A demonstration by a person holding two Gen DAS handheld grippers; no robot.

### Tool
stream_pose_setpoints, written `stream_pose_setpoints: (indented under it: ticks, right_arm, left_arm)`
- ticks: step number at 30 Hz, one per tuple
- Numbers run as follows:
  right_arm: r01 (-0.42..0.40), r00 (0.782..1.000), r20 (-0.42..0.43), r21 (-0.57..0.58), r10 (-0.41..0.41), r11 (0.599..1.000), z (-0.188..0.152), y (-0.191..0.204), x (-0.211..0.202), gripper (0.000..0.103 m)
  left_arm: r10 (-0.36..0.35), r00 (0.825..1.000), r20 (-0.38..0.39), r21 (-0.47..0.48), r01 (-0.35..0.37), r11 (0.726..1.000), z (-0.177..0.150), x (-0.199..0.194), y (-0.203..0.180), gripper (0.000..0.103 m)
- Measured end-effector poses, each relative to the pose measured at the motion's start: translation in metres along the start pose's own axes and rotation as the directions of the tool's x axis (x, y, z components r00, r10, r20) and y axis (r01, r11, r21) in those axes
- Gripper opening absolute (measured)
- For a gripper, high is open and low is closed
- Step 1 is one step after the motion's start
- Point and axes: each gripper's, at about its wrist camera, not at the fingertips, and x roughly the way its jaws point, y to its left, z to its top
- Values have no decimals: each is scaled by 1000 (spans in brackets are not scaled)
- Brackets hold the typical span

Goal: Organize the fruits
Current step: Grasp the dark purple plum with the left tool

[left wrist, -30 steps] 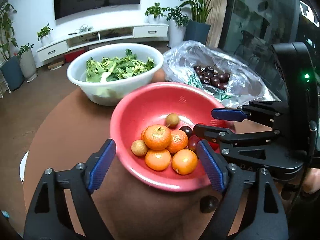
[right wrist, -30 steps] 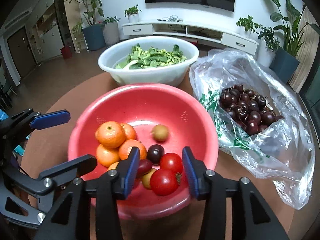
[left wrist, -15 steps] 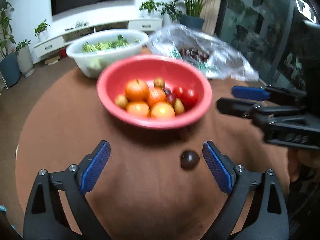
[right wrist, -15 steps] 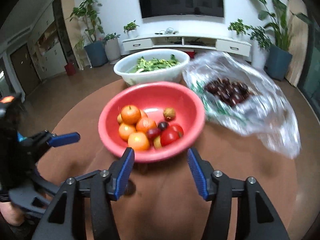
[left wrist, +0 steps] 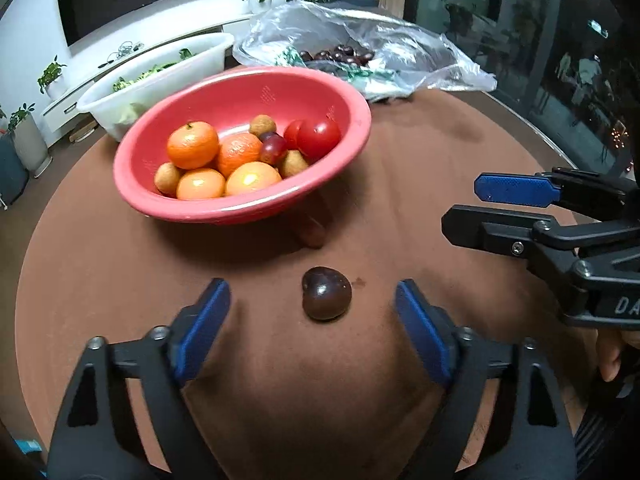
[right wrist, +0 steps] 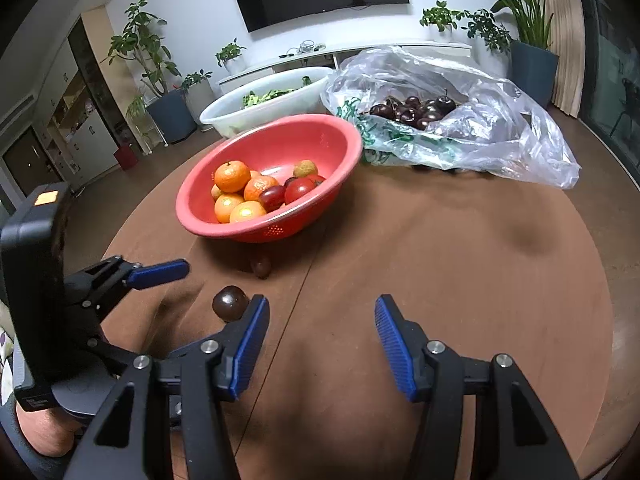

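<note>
A single dark, glossy, round cherry (left wrist: 326, 299) lies loose on the brown round table (left wrist: 460, 152), just in front of the red plastic colander bowl (left wrist: 344, 92) of oranges, tomatoes and small brown fruits. The left hand-held gripper (left wrist: 312, 312) hovers over it, jaws wide but closing, the cherry between the blue pads and touched by neither. The right hand-held gripper (right wrist: 318, 340) stands beside it, moderately open and empty. The cherry looks light, smooth and slippery, with thin skin that would likely bruise or split under a hard squeeze, and it may roll away. Best to take it gently across its widest middle, pads square on.
</note>
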Motion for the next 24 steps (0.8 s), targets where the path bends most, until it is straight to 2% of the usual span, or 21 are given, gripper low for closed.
stream_pose_setpoints:
  ticks: [4,7,9,11,13,16,24]
  right_arm:
    - [-9,1000,-8,9,9,1000,-3,-3,3,59]
    - [-11,1000,-12,10,11,1000,-5,-3,4,59]
    - [-11,1000,-13,7,11,1000,-5,-2,5,59]
    - [-10,1000,-14,4,10,1000,-6,-1,5,59]
    - [-9,1000,-15,4,10,1000,-6,-1,6,59]
    - [-8,1000,-19,3,8,1000,-7,-1,7,59]
    - [-6,1000,-24,-3,6,1000,-8,0,9,59]
  left_arm:
    - [3,1000,-5,7,-3,1000,3,6,-2,79]
    - [-1,1000,-13,3,1,1000,4,10,-2,64]
    - [0,1000,-21,1,0,1000,4,13,-2,63]
    - [-4,1000,-24,1,4,1000,4,14,-2,57]
    - [-5,1000,-26,3,5,1000,3,15,-2,56]
    - [-9,999,-35,1,9,1000,3,18,-2,38]
    - [-17,999,-29,3,17,1000,3,17,-3,25]
